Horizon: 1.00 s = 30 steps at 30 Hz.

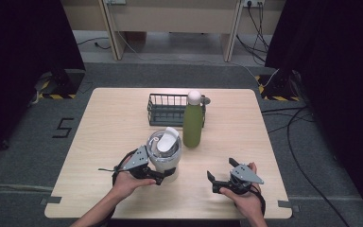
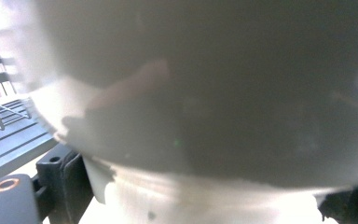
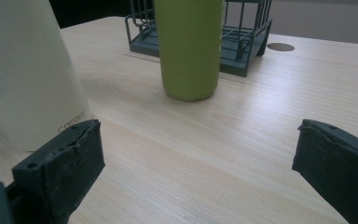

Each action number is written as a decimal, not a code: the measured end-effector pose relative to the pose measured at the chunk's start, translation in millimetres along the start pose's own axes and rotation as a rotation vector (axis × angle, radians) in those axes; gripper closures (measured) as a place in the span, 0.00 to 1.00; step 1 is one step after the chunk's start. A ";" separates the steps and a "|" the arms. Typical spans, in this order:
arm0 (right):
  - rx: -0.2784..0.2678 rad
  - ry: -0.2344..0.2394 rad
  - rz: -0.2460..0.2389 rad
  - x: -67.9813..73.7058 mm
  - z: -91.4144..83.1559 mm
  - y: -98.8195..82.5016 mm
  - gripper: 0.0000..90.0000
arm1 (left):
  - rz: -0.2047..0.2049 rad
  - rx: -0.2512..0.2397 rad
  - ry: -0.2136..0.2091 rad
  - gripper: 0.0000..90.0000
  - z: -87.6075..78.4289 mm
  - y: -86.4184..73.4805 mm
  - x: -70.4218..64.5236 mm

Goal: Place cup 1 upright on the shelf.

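Two tools: left tool (image 1: 163, 176) clamps the base of the white lidded plastic jug (image 1: 164, 152) standing on the pale wooden worktop (image 1: 113, 123); right tool (image 1: 222, 176) rests spread, empty. Advice: grip low, lift straight, avoiding the green metal bottle (image 1: 192, 124) beside the dark wire basket (image 1: 163, 109).

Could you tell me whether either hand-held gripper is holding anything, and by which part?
The left hand-held gripper clasps the white cup around its lower body; the right hand-held gripper is open and holds nothing.

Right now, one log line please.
left gripper: shut on white cup | right gripper: open, empty | green bottle: upright before basket
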State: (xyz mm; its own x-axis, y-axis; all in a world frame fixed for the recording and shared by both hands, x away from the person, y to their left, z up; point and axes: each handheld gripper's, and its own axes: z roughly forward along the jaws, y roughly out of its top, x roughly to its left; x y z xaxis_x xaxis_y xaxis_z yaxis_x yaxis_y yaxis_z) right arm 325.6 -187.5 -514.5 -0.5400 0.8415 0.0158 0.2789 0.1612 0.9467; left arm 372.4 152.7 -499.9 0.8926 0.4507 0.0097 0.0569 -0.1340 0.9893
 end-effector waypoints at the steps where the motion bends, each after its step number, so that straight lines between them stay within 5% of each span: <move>1: -0.001 0.001 -0.001 -0.4 -0.2 -0.1 0.02 | 0.004 0.004 0.000 0.10 -0.2 0.6 -0.5; 18: 0.000 -0.003 0.007 -1.6 -0.8 -0.3 0.03 | -0.011 -0.024 0.015 0.10 -8.6 11.5 2.5; 30: -0.002 -0.005 0.012 -1.5 -0.6 -0.3 0.03 | -0.004 -0.050 0.062 0.10 -16.8 22.7 11.1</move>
State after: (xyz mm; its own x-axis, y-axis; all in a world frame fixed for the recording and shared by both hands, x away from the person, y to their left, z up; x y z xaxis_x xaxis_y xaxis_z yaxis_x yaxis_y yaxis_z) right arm 325.8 -189.2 -514.6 -0.5324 0.8461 0.0252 0.2840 0.1504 0.9470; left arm 376.1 169.5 -474.8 0.8628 0.5053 0.0132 0.0364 -0.0882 0.9954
